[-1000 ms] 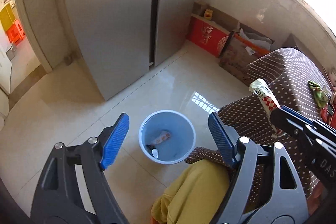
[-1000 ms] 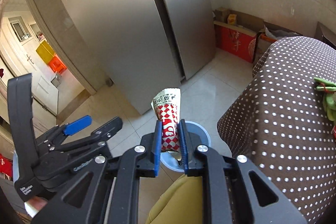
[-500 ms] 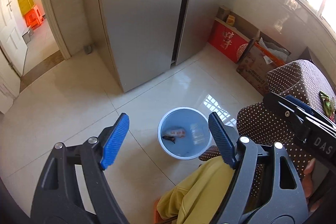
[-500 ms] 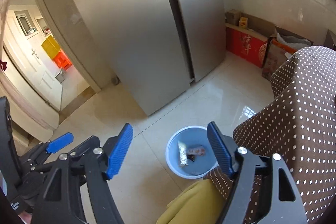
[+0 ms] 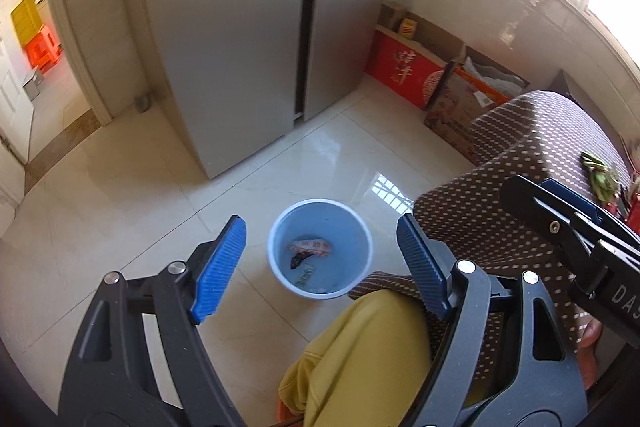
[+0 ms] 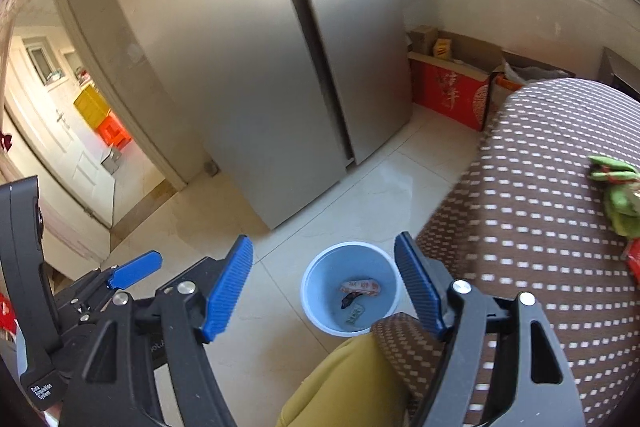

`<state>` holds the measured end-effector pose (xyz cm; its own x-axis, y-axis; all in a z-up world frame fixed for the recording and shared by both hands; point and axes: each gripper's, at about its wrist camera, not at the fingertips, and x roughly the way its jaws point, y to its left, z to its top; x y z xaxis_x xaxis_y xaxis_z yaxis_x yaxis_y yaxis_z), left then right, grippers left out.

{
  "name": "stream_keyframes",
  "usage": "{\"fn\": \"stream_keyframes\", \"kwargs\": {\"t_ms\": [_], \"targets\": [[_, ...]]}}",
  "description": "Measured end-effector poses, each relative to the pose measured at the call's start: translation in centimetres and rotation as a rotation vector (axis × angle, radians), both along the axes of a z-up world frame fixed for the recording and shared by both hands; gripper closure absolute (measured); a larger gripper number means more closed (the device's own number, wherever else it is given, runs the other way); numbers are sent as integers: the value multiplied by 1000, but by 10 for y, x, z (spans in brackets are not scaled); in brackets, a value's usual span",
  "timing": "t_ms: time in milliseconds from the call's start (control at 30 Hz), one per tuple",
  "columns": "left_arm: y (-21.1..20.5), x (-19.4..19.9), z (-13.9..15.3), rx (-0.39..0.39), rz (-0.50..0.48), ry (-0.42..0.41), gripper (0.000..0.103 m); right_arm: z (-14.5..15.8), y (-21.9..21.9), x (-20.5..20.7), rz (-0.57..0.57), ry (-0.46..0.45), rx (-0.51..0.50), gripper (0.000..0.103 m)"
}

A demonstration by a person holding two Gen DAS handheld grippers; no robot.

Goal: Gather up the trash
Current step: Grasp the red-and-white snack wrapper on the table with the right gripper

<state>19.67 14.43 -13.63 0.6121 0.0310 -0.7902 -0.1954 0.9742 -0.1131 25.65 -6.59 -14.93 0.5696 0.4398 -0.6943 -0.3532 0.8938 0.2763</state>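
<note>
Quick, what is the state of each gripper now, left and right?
Left gripper: open, holding nothing.
Right gripper: open and holding nothing; its jaws have just been opening, and nothing is between them.

The right gripper (image 6: 324,287), shut on a red-and-white checked snack wrapper a second ago, now has its jaws wide apart with nothing between them. The wrapper no longer stands up between the blue pads; a pale wrapper (image 6: 360,286) with red print now lies inside the blue bin (image 6: 320,323), low in the centre of the right wrist frame, beside a small dark scrap (image 6: 349,300). In the left wrist view the wrapper is gone from the right edge, and the bin (image 5: 280,279) sits further right and lower in the frame, with more of the doorway at left showing.
</note>
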Motion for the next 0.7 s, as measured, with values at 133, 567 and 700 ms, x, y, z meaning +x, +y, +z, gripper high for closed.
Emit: {"fn": "stream_keyframes", "kwargs": {"t_ms": [133, 567, 700], "targets": [[-26, 7, 7, -5, -54, -8, 26, 4, -30, 2, -60, -6, 8, 31], [-112, 25, 27, -11, -238, -44, 25, 11, -162, 13, -370, -38, 10, 31], [-128, 30, 30, -9, -282, -51, 25, 7, -190, 15, -430, -30, 18, 31]]}}
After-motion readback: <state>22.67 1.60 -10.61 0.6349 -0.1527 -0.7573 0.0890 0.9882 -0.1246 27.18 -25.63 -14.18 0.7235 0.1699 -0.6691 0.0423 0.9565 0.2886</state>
